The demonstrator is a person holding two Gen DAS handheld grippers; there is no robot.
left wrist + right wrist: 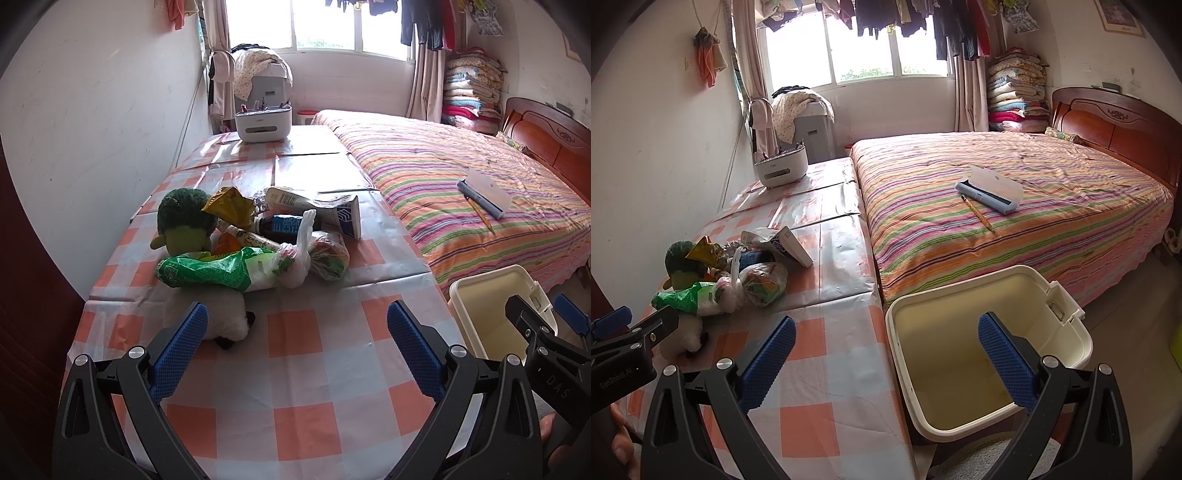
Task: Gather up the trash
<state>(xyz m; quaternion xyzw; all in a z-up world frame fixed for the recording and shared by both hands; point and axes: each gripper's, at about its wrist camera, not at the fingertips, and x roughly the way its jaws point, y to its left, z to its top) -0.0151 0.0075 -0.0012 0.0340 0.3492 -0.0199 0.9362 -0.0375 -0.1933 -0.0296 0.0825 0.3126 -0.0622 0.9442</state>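
Note:
A pile of trash lies on the checked table [295, 369]: a green-and-white plastic bag [218, 271], a knotted clear bag of scraps [325, 254], a dark bottle [280, 224], a crushed carton [325, 210] and a yellow wrapper [229, 206]. The pile also shows in the right wrist view [738, 273]. A cream bin [990, 350] stands open and empty on the floor beside the table. My left gripper [295, 328] is open, just short of the pile. My right gripper [886, 343] is open, above the bin's left rim.
A green plush toy [184, 221] and a white plush toy [225, 321] lie against the pile. A white pen holder [263, 123] stands at the table's far end. A striped bed [1015, 221] with a pencil case [990, 192] runs along the table's right side.

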